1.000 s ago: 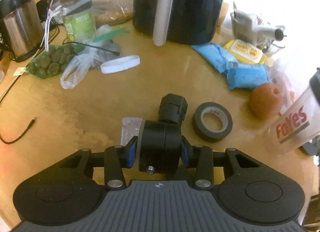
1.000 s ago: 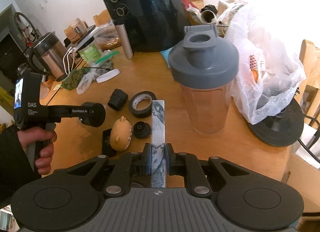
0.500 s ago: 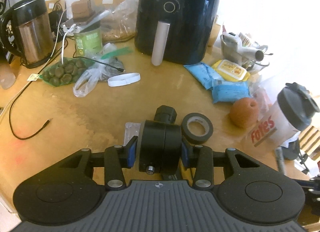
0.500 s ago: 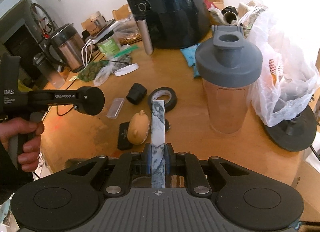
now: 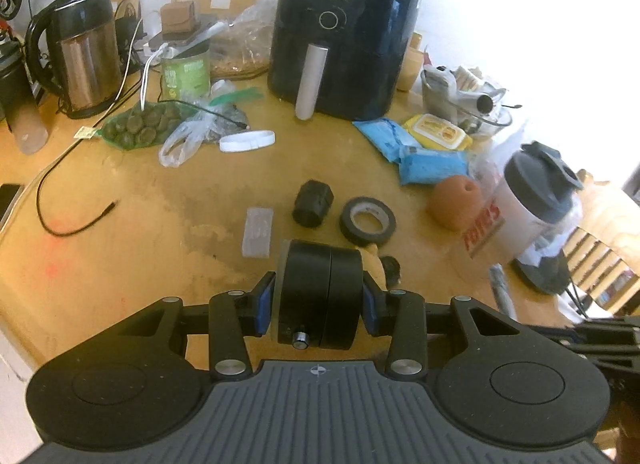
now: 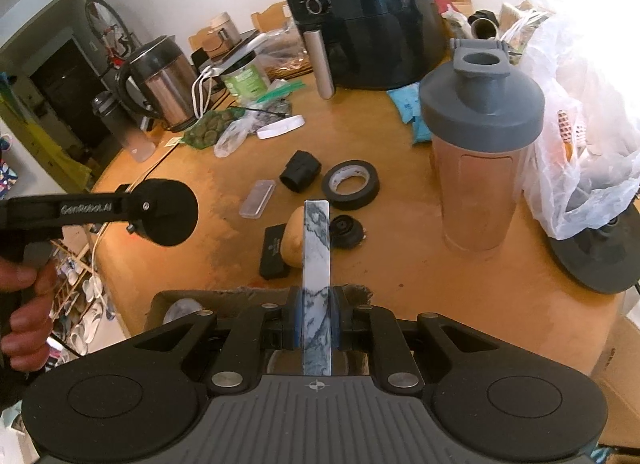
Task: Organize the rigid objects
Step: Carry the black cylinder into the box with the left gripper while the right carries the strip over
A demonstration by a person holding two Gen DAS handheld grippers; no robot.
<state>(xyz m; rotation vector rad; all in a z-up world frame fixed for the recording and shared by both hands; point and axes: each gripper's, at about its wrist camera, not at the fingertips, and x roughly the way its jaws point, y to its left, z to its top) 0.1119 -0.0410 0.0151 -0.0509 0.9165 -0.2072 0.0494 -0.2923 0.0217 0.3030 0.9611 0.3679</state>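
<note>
Now your left gripper [image 5: 319, 306] pinches the stiff, heavy-looking black puck [image 5: 320, 298] squarely; your right gripper [image 6: 316, 322] clamps the slick marbled slab [image 6: 317, 264] low.

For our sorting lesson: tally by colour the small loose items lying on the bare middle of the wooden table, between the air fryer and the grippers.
Black: 4 - ribbed plastic cap, roll of black tape, flat black box, small round black knob
Clear: 1 - rectangular plastic case
Tan: 1 - rounded figurine
Total: 6
</note>
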